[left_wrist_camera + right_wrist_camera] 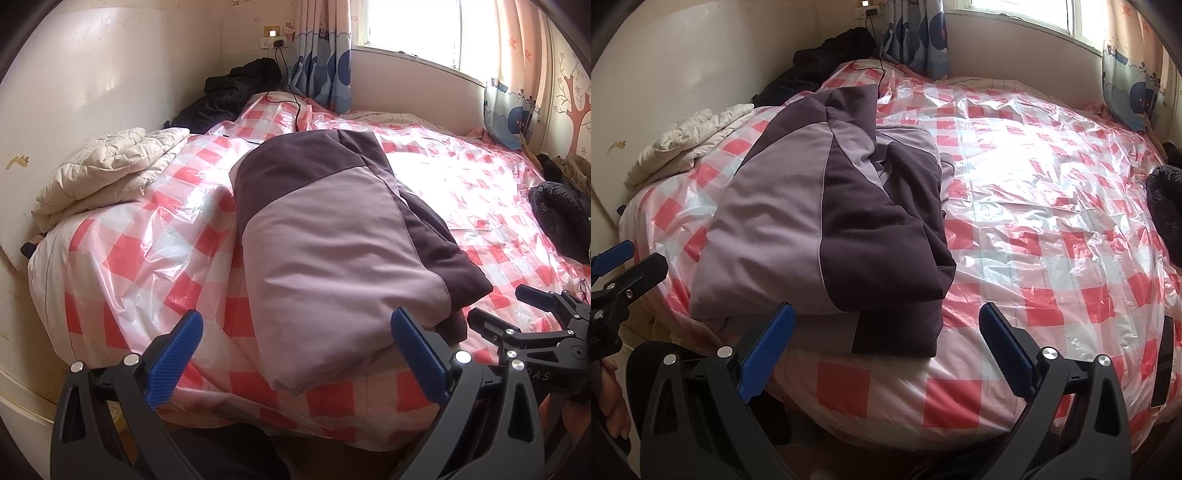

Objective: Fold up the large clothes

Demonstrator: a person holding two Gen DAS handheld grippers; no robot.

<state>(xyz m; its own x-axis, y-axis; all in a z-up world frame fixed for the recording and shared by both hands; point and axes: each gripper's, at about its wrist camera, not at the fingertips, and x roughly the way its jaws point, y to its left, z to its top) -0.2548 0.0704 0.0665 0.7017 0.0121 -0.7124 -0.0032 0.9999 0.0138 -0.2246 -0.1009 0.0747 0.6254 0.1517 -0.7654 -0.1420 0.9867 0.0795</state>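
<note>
A two-tone purple jacket (332, 236) is lying partly folded at the bed's (1034, 229) near edge, long axis running away; the left gripper (295, 354) and right gripper (886, 347), both gaping empty, are flanking its hem.

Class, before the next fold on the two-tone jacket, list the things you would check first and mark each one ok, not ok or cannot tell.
1. Left gripper open and empty: ok.
2. Right gripper open and empty: ok.
3. Jacket lies flat on the checked plastic sheet: ok.
4. Both sleeves tucked in: cannot tell.
5. Near hem inside the bed edge: not ok, it overhangs.
6. Cream quilt apart from jacket: ok.
</note>
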